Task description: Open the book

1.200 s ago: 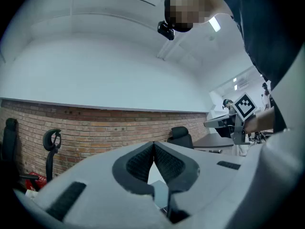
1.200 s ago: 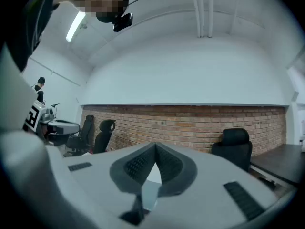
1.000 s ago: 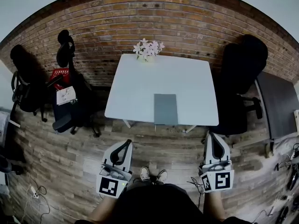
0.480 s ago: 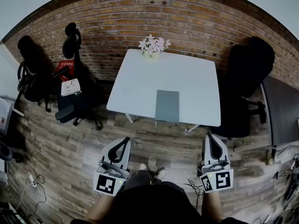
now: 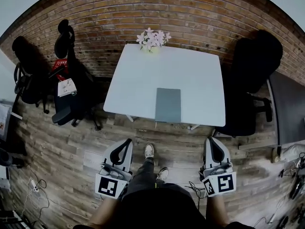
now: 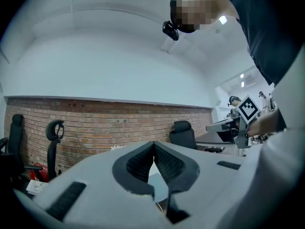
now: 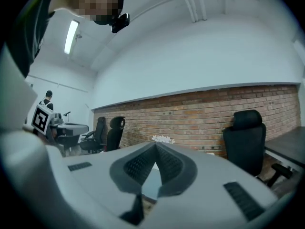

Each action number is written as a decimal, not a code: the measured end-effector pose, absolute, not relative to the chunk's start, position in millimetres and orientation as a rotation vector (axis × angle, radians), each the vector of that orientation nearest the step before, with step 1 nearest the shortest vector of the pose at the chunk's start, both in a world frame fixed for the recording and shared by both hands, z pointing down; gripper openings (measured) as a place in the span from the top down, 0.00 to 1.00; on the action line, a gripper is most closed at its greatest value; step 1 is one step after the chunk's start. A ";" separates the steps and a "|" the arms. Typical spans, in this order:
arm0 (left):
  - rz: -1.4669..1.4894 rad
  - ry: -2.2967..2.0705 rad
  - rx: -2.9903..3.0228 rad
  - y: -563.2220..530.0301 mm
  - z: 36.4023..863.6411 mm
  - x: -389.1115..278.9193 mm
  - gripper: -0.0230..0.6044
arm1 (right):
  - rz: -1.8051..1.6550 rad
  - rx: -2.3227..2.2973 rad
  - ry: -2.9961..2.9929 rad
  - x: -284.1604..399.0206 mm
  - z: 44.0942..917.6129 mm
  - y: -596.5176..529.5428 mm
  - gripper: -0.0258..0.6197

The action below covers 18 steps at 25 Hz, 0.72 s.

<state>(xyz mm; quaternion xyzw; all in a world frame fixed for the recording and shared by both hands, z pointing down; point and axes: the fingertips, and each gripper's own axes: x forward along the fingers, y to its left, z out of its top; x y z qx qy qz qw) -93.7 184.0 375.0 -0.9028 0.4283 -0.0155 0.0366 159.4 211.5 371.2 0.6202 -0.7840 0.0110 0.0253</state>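
Head view: a closed grey book (image 5: 168,105) lies at the near edge of the white table (image 5: 138,75). Well short of it, left gripper (image 5: 127,142) and right gripper (image 5: 210,140) hang with jaws closed, empty. Likely best: step in, pin the book with 1, lift the cover edge.

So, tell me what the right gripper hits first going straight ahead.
Likely the white table, its near edge by the right corner; the right gripper points level that way. Height is unclear: it might clear the top.

One shoe (image 5: 149,150) has advanced toward the table (image 5: 138,80) carrying the book (image 5: 168,105). The other shoe (image 5: 162,174) now trails it; previously both stood side by side.
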 end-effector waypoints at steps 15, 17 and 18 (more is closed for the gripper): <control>0.012 1.160 -2.856 31.1 365.1 -79.5 0.92 | -0.010 1.986 -2.332 156.0 344.4 73.2 0.94; -0.005 1.142 -2.884 16.9 371.0 -82.0 0.92 | 0.004 1.997 -2.331 150.7 343.1 56.6 0.94; -0.017 1.129 -2.900 9.7 375.1 -82.3 0.92 | 0.018 2.009 -2.332 149.2 342.4 49.8 0.94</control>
